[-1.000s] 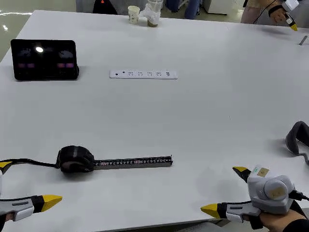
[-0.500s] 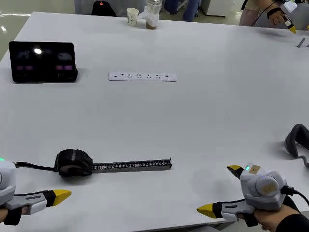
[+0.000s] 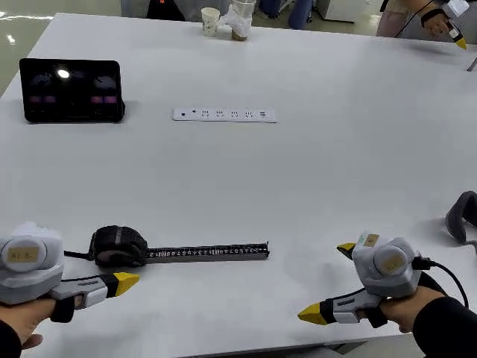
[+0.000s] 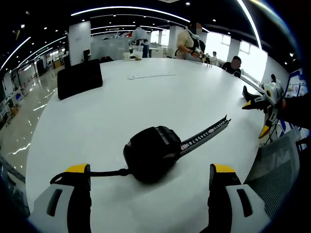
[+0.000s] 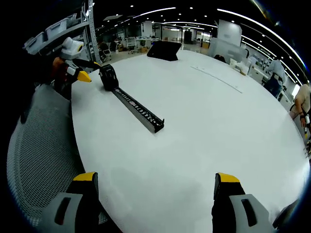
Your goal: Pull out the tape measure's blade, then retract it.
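Note:
A black tape measure case point(image 3: 117, 246) lies on the white table point(image 3: 313, 171) at the near left. Its blade point(image 3: 209, 252) is drawn out to the right, lying flat, with a cord trailing left from the case. My left gripper point(image 3: 97, 272) is open just in front of the case; in the left gripper view the case point(image 4: 153, 153) sits between and beyond the jaws of that gripper point(image 4: 149, 170), untouched. My right gripper point(image 3: 328, 282) is open at the near right, empty, well clear of the blade's end point(image 5: 156, 127). The right gripper point(image 5: 156, 177) faces the blade point(image 5: 138, 110).
A dark tablet point(image 3: 71, 91) stands at the far left, and a white power strip point(image 3: 223, 115) lies mid-table. Paper cups point(image 3: 211, 21) sit at the far edge. A dark curved object point(image 3: 462, 216) is at the right edge. Another person's gripper point(image 3: 451, 30) is at the far right.
My left gripper has moved right and forward, up to the tape measure case. My right gripper has shifted slightly left. The tape measure and blade lie as before.

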